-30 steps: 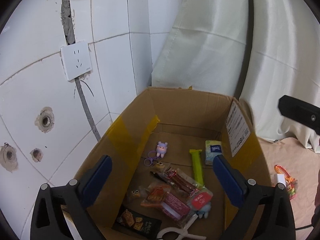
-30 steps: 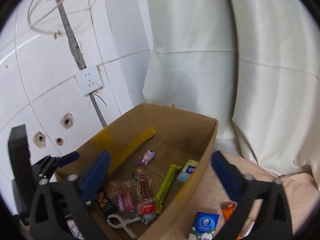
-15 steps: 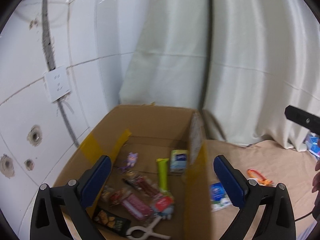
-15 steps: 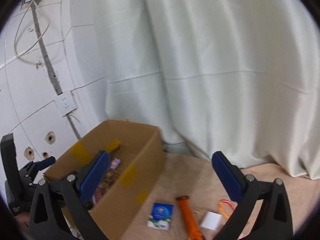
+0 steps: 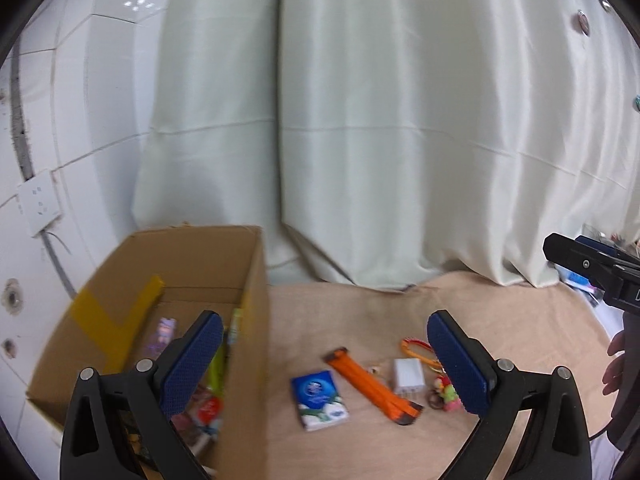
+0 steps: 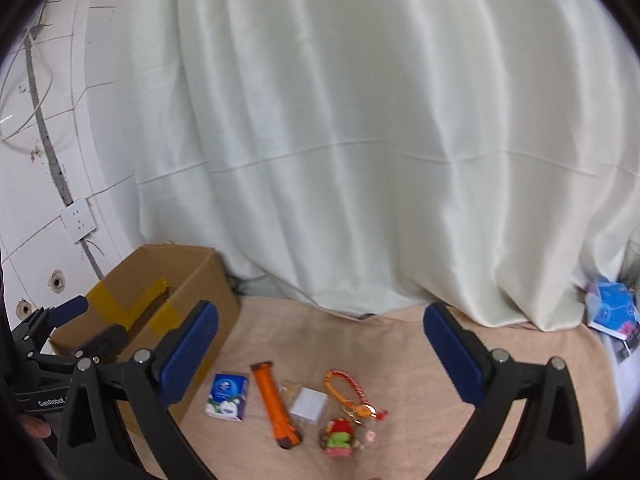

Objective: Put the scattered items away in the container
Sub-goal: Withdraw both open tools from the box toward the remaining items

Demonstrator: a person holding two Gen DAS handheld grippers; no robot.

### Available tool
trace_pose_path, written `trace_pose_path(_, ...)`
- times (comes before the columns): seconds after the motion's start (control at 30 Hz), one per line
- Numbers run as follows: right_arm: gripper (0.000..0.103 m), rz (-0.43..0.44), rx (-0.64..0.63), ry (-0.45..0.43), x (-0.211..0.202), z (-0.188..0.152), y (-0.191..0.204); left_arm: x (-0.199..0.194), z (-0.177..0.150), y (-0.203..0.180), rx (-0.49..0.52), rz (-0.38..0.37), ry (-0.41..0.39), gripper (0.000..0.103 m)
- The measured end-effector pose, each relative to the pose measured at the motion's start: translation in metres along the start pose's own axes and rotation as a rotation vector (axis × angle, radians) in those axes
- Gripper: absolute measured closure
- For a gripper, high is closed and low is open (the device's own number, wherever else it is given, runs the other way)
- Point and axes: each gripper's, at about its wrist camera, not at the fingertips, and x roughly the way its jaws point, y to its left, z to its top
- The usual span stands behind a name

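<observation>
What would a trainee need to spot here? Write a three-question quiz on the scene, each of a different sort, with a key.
1. True or false: the blue-and-white tissue packet lies inside the brown cardboard box.
2. Which item lies between the packet and the white square charger?
A. green tube
B. long orange tool
C. white clip
3. Fill in: both the left gripper and the right gripper are ____ and hold nothing.

Key: 1 false, it lies on the beige cloth beside the box; 2 B; 3 open.

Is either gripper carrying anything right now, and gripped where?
Nothing is held. The left gripper and right gripper are both open and empty, above the cloth.
</observation>
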Motion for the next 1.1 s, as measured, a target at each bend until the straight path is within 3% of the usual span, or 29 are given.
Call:
trace_pose_path(0.47, 0.000, -0.089, 0.080, 0.088, 0.006, -0.055, -0.062, 0.038, -0.048, -0.042, -0.014, -0.025, 0.082, 0.000)
trace_pose_path(0.77, 0.000, -0.106, 0.072, 0.155, 0.023, -0.089, -0.068, 0.066, -0.085, -0.037, -0.053, 0.003, 0.135, 0.000)
trace_pose_path(1.1, 0.000, -0.122, 0.052, 0.287, 0.060, -0.127, -0.067, 0.095, -0.110, -0.026, -0.075, 0.040, 0.204, 0.000)
